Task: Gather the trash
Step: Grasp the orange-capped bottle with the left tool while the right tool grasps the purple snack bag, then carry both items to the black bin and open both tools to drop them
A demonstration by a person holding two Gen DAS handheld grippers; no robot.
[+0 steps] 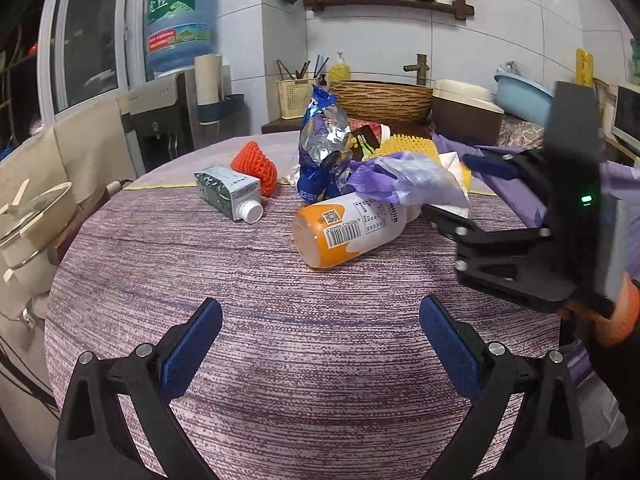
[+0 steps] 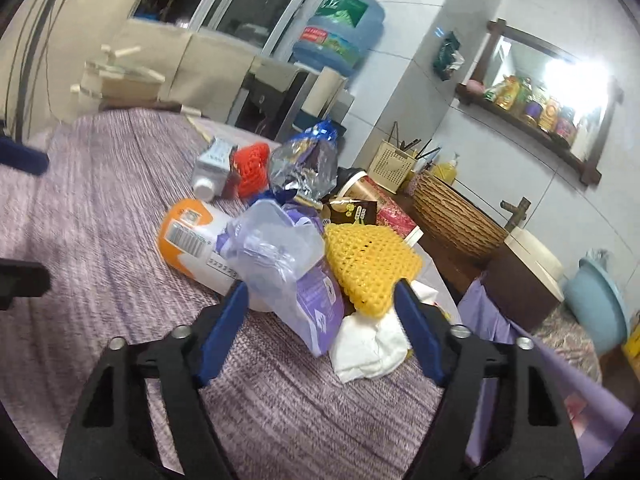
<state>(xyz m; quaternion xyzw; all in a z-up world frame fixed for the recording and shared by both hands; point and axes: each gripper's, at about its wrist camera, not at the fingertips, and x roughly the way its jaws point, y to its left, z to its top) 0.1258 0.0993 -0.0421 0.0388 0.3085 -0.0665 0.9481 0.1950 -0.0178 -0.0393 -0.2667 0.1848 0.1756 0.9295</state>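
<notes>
A heap of trash lies on the purple tablecloth point(image 1: 240, 300). It holds an orange-and-white bottle point(image 1: 340, 232) on its side, a milk carton point(image 1: 228, 190), a red foam net point(image 1: 256, 166), a blue foil bag point(image 1: 324, 140), a yellow foam net point(image 2: 368, 264), a purple plastic wrapper point(image 2: 288, 264) and white tissue point(image 2: 368, 344). My right gripper point(image 2: 320, 290) reaches in from the right, jaws apart around the wrapper and tissue; no firm pinch shows. Its body is seen at the right edge point(image 1: 446, 184). My left gripper point(image 1: 320, 344) hovers open over bare cloth, short of the bottle.
A purple trash bag point(image 2: 492, 316) hangs at the table's right edge. Behind the heap stand a paper cup point(image 2: 356, 188), a woven basin point(image 1: 380, 98) with a tap, and a water dispenser point(image 1: 176, 24). A pot with a lid point(image 1: 28, 216) sits off the left.
</notes>
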